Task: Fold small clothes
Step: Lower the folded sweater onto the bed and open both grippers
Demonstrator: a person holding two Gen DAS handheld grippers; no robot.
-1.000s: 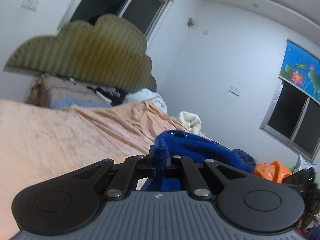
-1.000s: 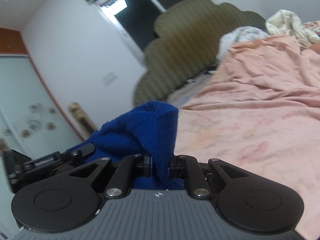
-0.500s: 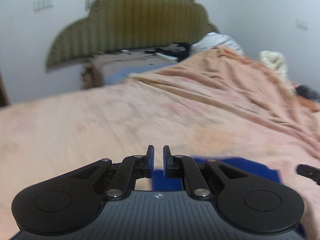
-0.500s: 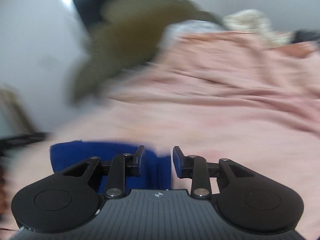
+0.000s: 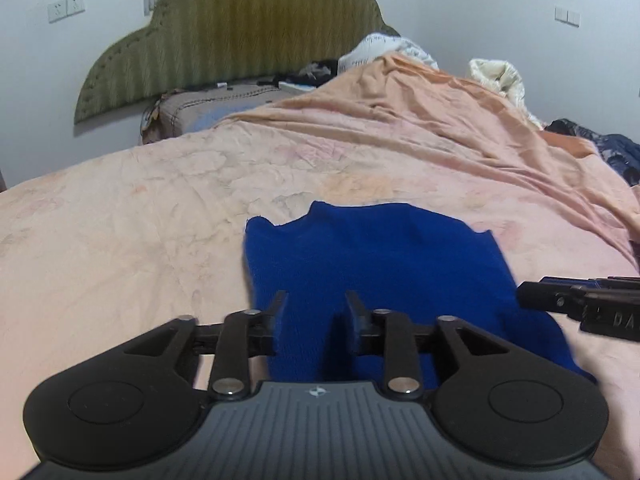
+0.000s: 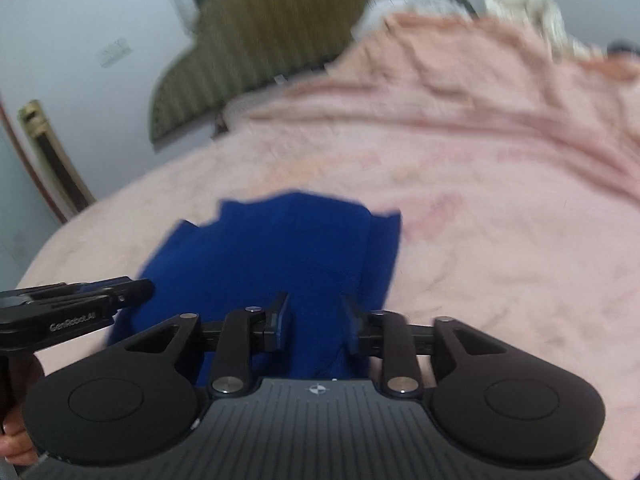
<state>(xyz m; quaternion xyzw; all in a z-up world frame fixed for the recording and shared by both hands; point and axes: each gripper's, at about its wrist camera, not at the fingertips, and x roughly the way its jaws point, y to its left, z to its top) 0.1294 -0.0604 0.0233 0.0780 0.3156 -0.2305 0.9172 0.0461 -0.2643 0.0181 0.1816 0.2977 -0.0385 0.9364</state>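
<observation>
Garment [image 5: 372, 264], blue, knitted: one item, lying spread on the pink bedcover [image 5: 140, 208], near edge toward me, far edge with its notched outline toward the headboard [image 5: 224, 36]. Laid flat, I judge, so the next fold has a smooth base to work from.

Left gripper [image 5: 316, 306]: mine, over the near left part of the garment. Jaws have just been opening and now stand apart; blue cloth lies under and between them, but the pads do not press on it. Parted, as I read it, to leave that edge lying where it was put down.

Right gripper [image 6: 314, 312]: mine, over the near right part of the same garment [image 6: 280, 248]. Jaws likewise have just been opening and stand apart, cloth beneath them, no pinch. This view is blurred, so finer detail of the cloth edge cannot be told.

Each gripper shows at the edge of the other's view, level with it, so both near corners are let go side by side.

Bedcover, rumpled further right; pale bedding [image 5: 500, 76] heaped beyond, well apart from the garment.

Step in hand, by my judgement: laying flat done, folding not yet done.
</observation>
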